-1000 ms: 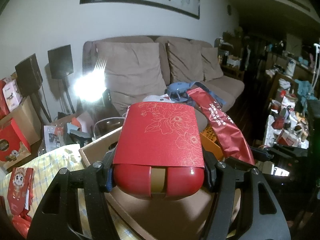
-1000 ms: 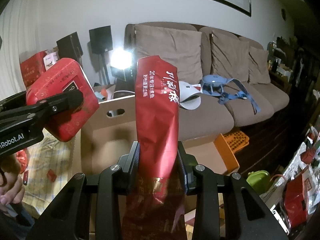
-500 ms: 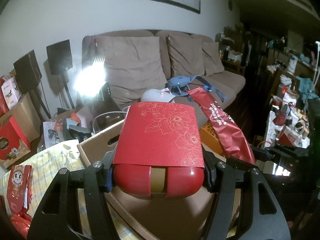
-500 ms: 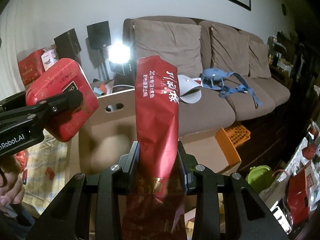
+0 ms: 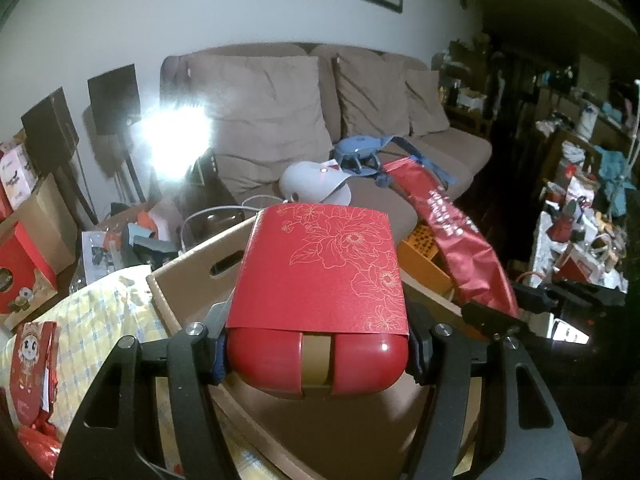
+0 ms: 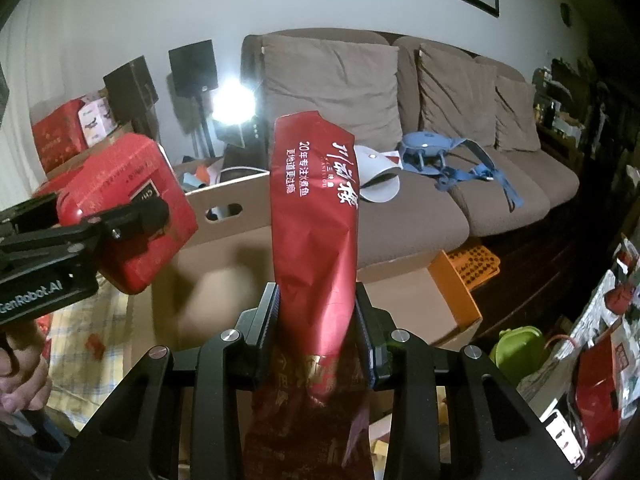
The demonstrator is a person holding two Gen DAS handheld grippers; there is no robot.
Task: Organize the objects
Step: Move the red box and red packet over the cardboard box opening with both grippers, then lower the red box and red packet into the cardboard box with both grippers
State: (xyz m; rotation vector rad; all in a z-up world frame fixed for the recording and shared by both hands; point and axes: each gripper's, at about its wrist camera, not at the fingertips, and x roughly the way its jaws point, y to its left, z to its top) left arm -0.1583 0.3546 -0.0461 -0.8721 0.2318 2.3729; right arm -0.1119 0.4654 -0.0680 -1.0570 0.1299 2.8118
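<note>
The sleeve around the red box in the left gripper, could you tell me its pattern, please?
Red sleeve with gold line-drawn flowers; clearest in the left wrist view.

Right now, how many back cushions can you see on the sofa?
3: left cushion, middle cushion, right cushion, side by side against the sofa back. None appears hidden.

Left gripper (image 5: 316, 354) clamps red box (image 5: 320, 280) in gold-flowered sleeve above open cardboard carton (image 5: 192, 280); right gripper (image 5: 516, 312) holds red foil pouch (image 5: 460, 240) alongside.
</note>
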